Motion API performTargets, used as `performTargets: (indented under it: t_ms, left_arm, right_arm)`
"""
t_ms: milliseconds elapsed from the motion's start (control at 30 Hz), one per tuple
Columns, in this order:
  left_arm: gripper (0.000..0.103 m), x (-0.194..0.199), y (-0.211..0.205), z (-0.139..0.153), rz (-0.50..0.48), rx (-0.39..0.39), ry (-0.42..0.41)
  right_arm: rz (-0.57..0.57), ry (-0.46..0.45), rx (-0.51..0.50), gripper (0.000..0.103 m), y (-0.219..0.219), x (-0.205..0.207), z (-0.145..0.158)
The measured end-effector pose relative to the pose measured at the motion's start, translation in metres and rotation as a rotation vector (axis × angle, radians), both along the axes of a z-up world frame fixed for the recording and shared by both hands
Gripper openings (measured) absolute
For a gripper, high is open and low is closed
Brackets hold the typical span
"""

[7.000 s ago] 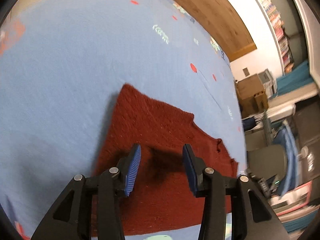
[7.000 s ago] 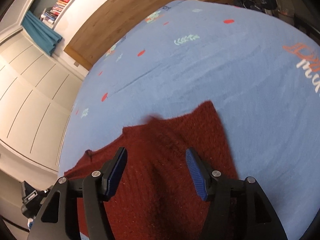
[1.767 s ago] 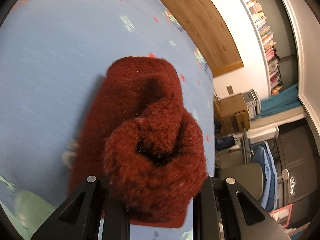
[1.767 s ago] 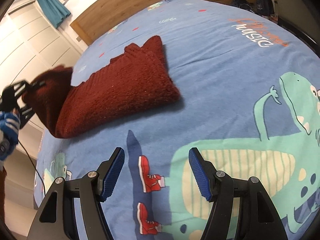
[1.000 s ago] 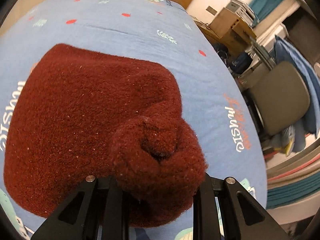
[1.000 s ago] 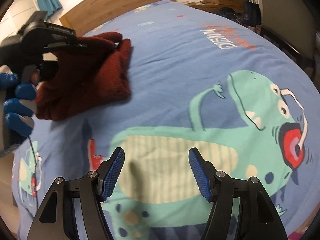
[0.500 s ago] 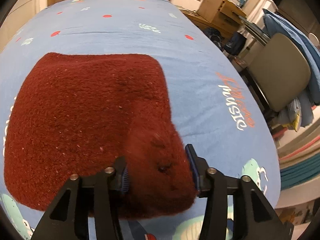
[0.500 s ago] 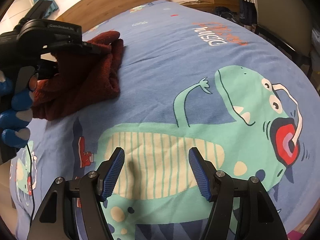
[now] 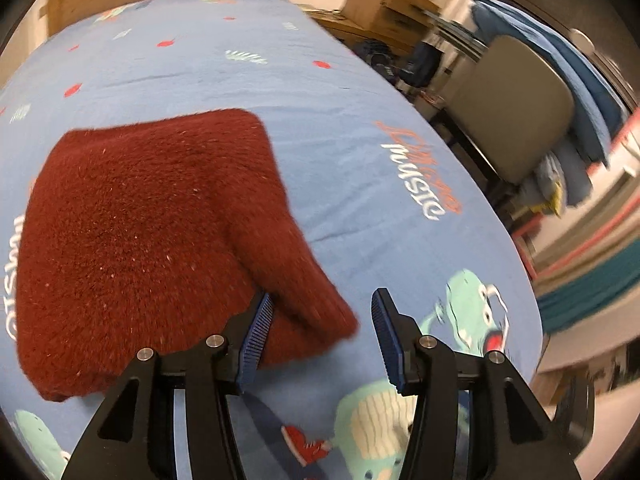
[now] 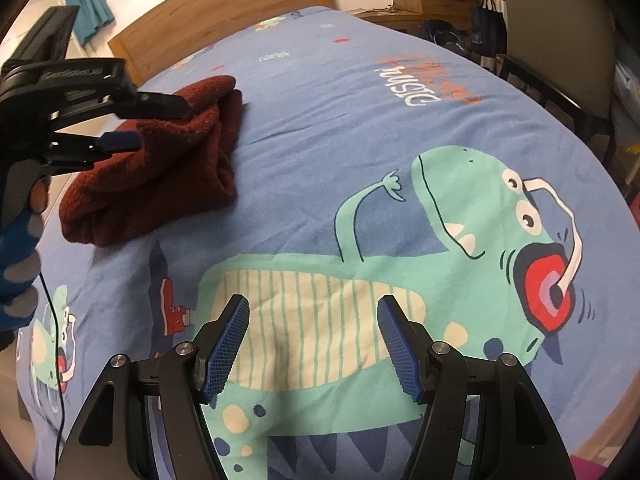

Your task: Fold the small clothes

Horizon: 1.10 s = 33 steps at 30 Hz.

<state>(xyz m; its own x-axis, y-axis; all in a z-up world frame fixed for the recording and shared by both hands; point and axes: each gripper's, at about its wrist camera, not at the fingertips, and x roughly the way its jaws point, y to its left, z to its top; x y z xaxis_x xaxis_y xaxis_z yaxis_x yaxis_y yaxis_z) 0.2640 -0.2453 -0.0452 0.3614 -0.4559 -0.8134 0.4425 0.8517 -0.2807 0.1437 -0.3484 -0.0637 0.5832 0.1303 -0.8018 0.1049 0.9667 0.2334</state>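
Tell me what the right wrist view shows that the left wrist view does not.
Only the right wrist view shows the whole green dinosaur, the open right gripper and the gloved hand. Only the left wrist view shows the blue clothes over the chair. Both show the folded red sweater, the open left gripper and the blue bedspread.

— fuzzy, matt knit on the dark red sweater (image 9: 152, 216), flecked with pale lint.
— smooth printed cotton on the blue bedsheet (image 10: 320, 128); ribbed blue rubber on the fingertips (image 10: 228, 340), matt black plastic behind, varnished wood on the headboard (image 10: 224, 4).
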Motion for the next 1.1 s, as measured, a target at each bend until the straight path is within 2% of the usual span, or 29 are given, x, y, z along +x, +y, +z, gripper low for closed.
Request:
performTargets:
  t_ms: [167, 267, 367, 467, 600, 767, 933, 1033, 1100]
  left_arm:
    - [0.045, -0.02, 0.012, 0.012, -0.107, 0.004, -0.026]
    - [0.045, -0.028, 0.032, 0.017, -0.144, 0.033, -0.062]
    - [0.045, -0.024, 0.06, 0.019, -0.114, 0.066, -0.095]
    - [0.045, -0.01, 0.093, 0.02, -0.043, 0.096, -0.117]
    - [0.045, 0.013, 0.132, 0.022, 0.05, 0.091, -0.133]
    - [0.045, 0.028, 0.151, 0.015, 0.093, 0.084, -0.133]
    - [0.045, 0.033, 0.155, -0.003, 0.069, 0.102, -0.113]
    - [0.045, 0.032, 0.148, -0.019, 0.046, 0.105, -0.095]
    - [0.045, 0.026, 0.141, -0.027, 0.007, 0.078, -0.08]
  right_arm:
    - [0.007, -0.006, -0.014, 0.068, 0.006, 0.003, 0.009]
    - [0.018, -0.015, -0.016, 0.068, 0.011, 0.006, 0.015]
    - [0.054, -0.033, -0.016, 0.068, 0.023, 0.014, 0.026]
    - [0.098, -0.066, -0.019, 0.068, 0.041, 0.026, 0.042]
    - [0.183, -0.15, -0.013, 0.068, 0.075, 0.055, 0.076]
    - [0.319, -0.216, 0.004, 0.068, 0.123, 0.107, 0.101]
    - [0.361, -0.196, 0.033, 0.068, 0.146, 0.162, 0.086]
    - [0.334, -0.15, 0.03, 0.068, 0.139, 0.185, 0.062]
    - [0.32, -0.115, 0.049, 0.068, 0.128, 0.191, 0.044]
